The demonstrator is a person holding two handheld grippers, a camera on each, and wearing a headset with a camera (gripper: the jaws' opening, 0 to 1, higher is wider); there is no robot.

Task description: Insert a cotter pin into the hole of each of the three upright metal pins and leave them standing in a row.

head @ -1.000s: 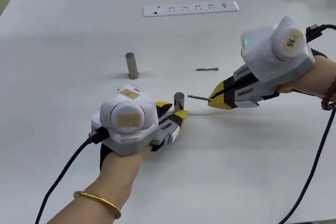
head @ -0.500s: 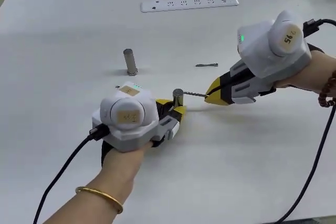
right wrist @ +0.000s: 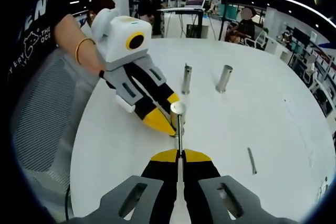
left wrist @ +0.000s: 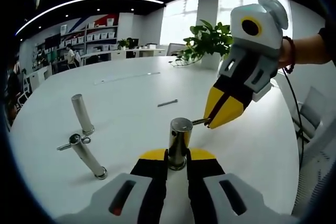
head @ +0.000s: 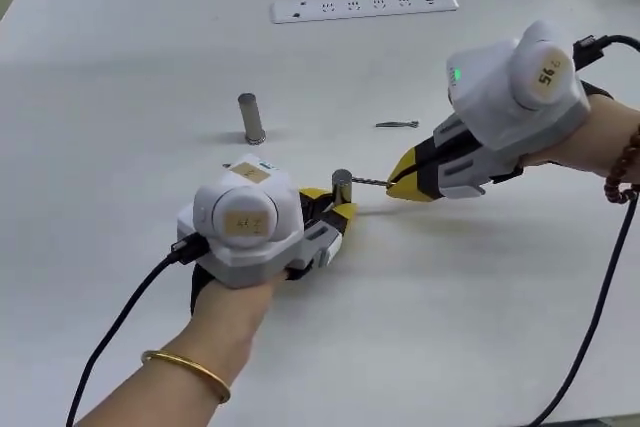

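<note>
Right gripper (head: 400,180): clenched on the cotter (head: 371,182), held level by its rear end. The shank runs straight out from between the closed jaw tips toward the pin (head: 341,187).

Left gripper (left wrist: 177,157): clamped on that pin, low on its body near the base. The pin stands upright on the table (head: 450,327), and its top clears the jaws.

Position of cotter to pin: in the left gripper view the free tip meets the side of the pin just below its cap. In the right gripper view the shank lines up with the pin's centre. Whether the tip has entered the hole cannot be told. The two grippers approach from opposite sides, with their tips near each other but apart.

Other items: a second pin (left wrist: 82,114) stands bare, well off to the left gripper's left. A third pin (left wrist: 89,156) stands nearer, with a fitted cotter (left wrist: 71,143) through its head. A spare cotter (head: 397,125) lies flat on the table beyond the right gripper. A power strip (head: 365,6) lies at the far edge.
</note>
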